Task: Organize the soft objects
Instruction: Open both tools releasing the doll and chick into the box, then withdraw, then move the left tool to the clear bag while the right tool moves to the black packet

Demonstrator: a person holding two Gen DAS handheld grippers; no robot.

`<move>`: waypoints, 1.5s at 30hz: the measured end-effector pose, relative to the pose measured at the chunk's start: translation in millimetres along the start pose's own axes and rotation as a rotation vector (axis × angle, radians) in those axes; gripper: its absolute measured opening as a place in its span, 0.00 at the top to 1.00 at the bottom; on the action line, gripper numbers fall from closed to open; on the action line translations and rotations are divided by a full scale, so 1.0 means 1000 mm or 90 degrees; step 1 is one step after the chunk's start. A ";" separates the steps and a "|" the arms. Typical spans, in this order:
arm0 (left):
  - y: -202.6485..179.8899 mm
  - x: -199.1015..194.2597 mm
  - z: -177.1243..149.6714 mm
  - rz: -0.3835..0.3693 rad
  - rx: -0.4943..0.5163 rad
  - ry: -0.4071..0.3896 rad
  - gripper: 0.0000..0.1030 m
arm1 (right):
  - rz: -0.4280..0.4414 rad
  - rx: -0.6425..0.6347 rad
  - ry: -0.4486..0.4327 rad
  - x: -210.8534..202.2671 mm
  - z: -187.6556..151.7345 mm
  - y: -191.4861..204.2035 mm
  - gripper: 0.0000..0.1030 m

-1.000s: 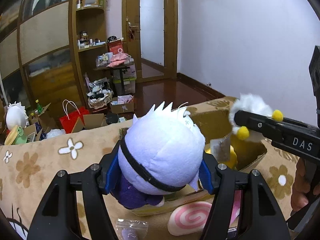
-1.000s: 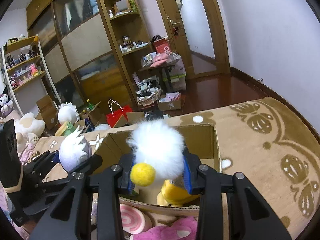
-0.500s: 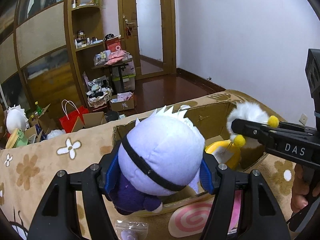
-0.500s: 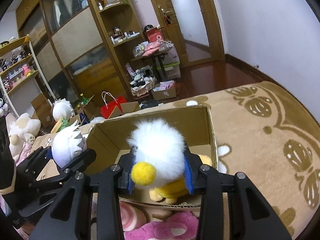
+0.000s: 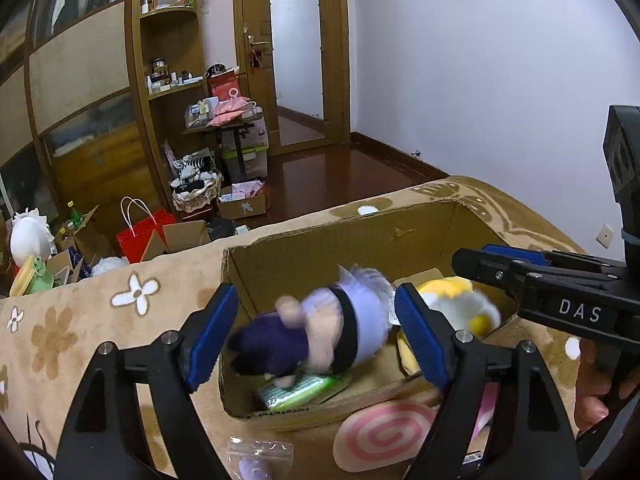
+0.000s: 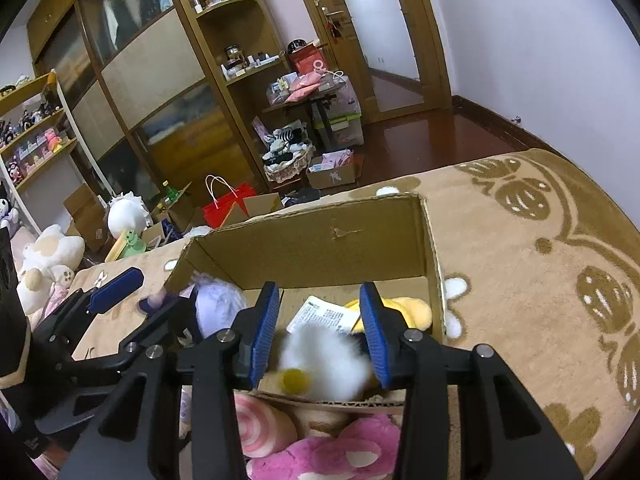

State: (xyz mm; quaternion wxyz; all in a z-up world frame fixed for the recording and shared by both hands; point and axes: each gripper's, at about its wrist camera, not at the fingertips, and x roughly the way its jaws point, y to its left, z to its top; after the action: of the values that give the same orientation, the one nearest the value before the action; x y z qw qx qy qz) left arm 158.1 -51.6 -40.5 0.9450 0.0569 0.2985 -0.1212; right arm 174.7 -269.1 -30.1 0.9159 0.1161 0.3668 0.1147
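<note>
An open cardboard box (image 5: 360,236) (image 6: 320,240) sits on a tan flowered blanket. My left gripper (image 5: 316,336) is open above the box; a white-haired plush doll in purple (image 5: 320,336) tumbles, blurred, between its blue pads into the box, and also shows in the right wrist view (image 6: 218,306). My right gripper (image 6: 320,336) (image 5: 532,280) is open; a fluffy white and yellow plush (image 6: 324,364) (image 5: 456,304) drops, blurred, below its pads into the box.
A pink swirl cushion (image 5: 384,436) (image 6: 256,424) and a pink plush (image 6: 328,452) lie in front of the box. A green packet (image 5: 300,390) lies inside it. A plastic bag (image 5: 256,456) lies on the blanket. Shelves, boxes and a red bag (image 5: 140,232) stand beyond.
Both grippers have opened and let go of their plush toys, which are falling into the box. Both grippers moved forward over the box.
</note>
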 end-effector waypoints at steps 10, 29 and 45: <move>0.008 -0.008 0.001 0.031 -0.002 0.021 0.16 | 0.001 -0.007 -0.016 -0.014 0.000 0.004 0.33; 0.046 -0.070 -0.008 0.080 -0.072 0.064 0.02 | -0.012 -0.044 -0.023 -0.072 -0.017 0.034 0.00; 0.066 -0.047 -0.041 0.078 -0.094 0.228 0.02 | -0.022 -0.035 0.079 -0.068 -0.051 0.049 0.00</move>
State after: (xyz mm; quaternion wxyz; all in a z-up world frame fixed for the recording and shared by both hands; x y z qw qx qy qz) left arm 115.8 29.0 -44.8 0.8838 0.0260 0.4662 -0.0295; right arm 85.3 -236.4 -8.1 0.8961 0.0774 0.4214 0.1155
